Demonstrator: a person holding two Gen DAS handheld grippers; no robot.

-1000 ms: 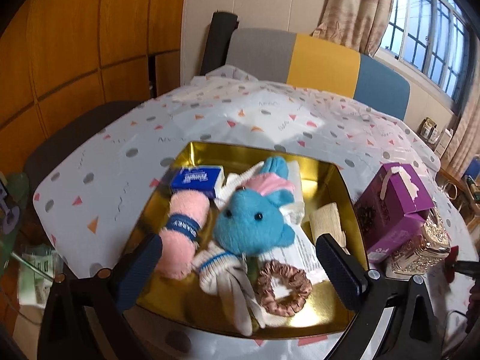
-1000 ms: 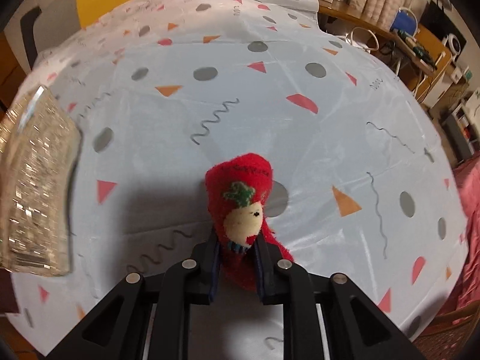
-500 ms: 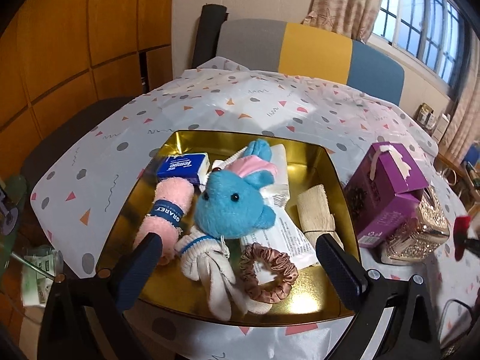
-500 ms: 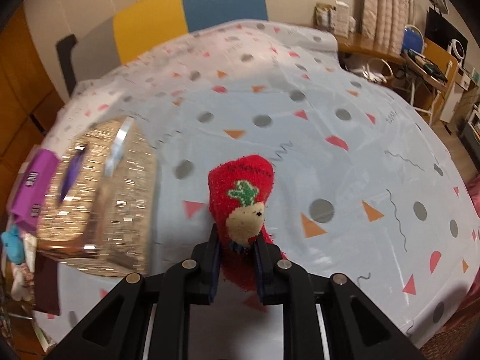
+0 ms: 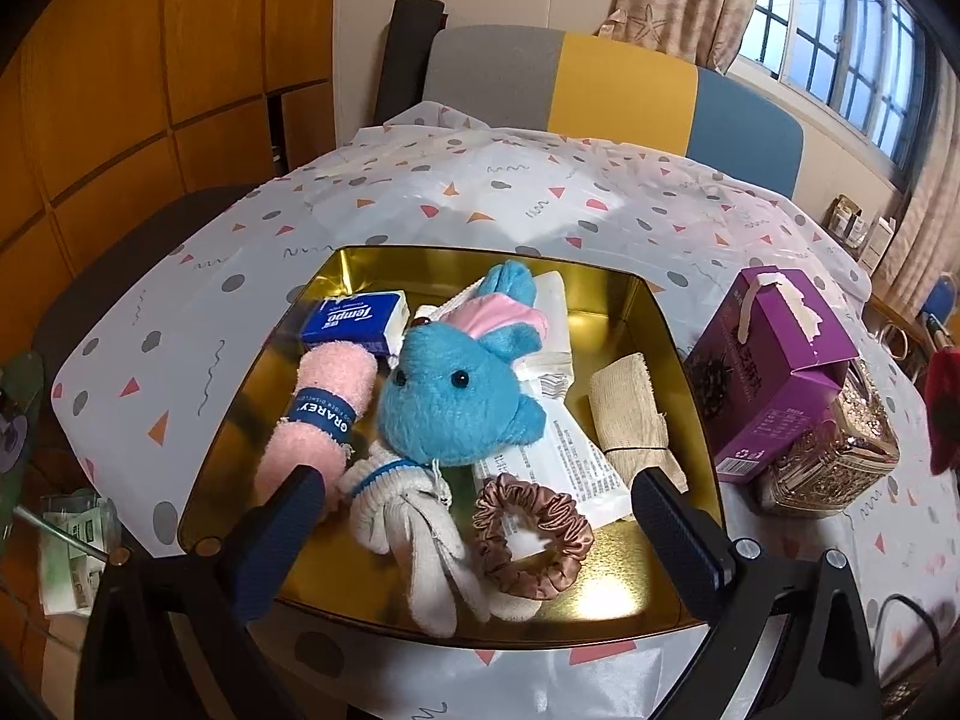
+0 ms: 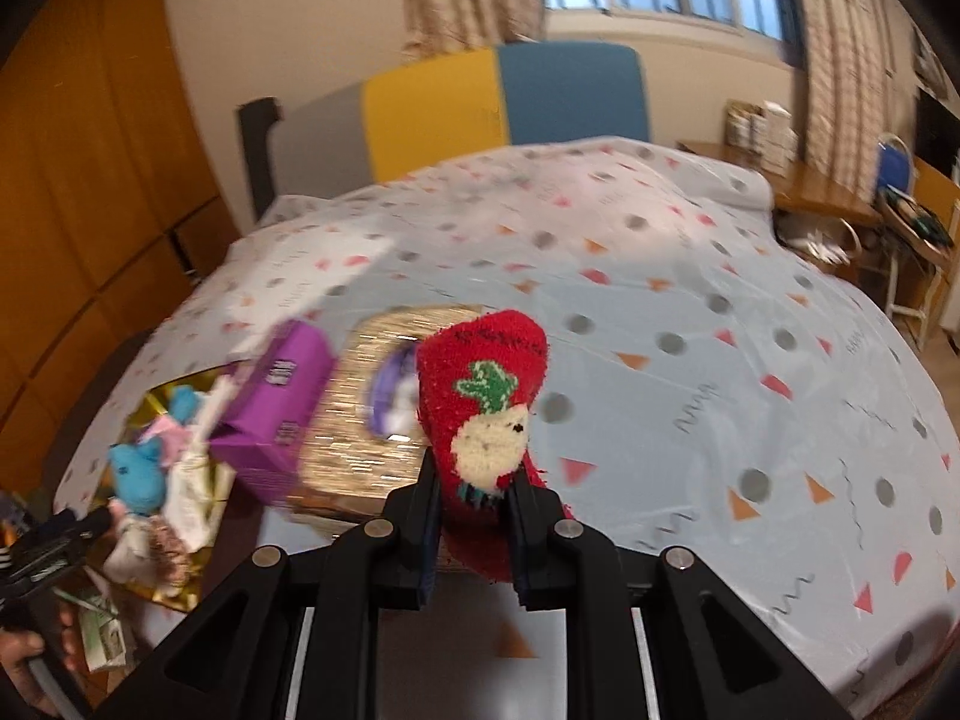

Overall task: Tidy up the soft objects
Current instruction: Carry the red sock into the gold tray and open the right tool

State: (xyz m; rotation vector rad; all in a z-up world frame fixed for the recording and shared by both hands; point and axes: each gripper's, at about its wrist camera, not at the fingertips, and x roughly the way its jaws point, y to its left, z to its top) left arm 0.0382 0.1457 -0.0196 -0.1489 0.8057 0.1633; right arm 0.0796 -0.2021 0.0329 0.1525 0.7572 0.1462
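Gripping a red fuzzy sock (image 6: 483, 420), my right gripper (image 6: 471, 525) has its two black fingers clamped on the sock's lower part, and the sock stands up between them, a green-topped cream figure facing the camera. It hangs in the air above the patterned tablecloth (image 6: 690, 312), which lies bare and wide to the right of it, out to the table's far and right edges. Behind the sock sit a glittery gold box (image 6: 360, 450) and, touching its left side, a purple carton (image 6: 276, 402). Farther left is the gold tray (image 6: 180, 576), blurred in this view.

My left gripper (image 5: 480, 516) hovers with its jaws spread wide and holding nothing, one finger over each near corner of the gold tray (image 5: 660, 324). The tray is crowded: a blue plush toy (image 5: 456, 402) in the middle, a rolled pink towel (image 5: 324, 414) along the left wall, a blue tissue pack (image 5: 360, 321) at the back left, a white sock (image 5: 414, 516) and a brown scrunchie (image 5: 531, 534) at the front, a beige roll (image 5: 633, 420) by the right wall. Bare gold floor shows at the back right corner and the front right. The purple carton (image 5: 774, 372) stands just beside the tray's right rim, the glittery box (image 5: 840, 456) right of it. The red sock (image 5: 945, 402) shows at the right edge of this view.
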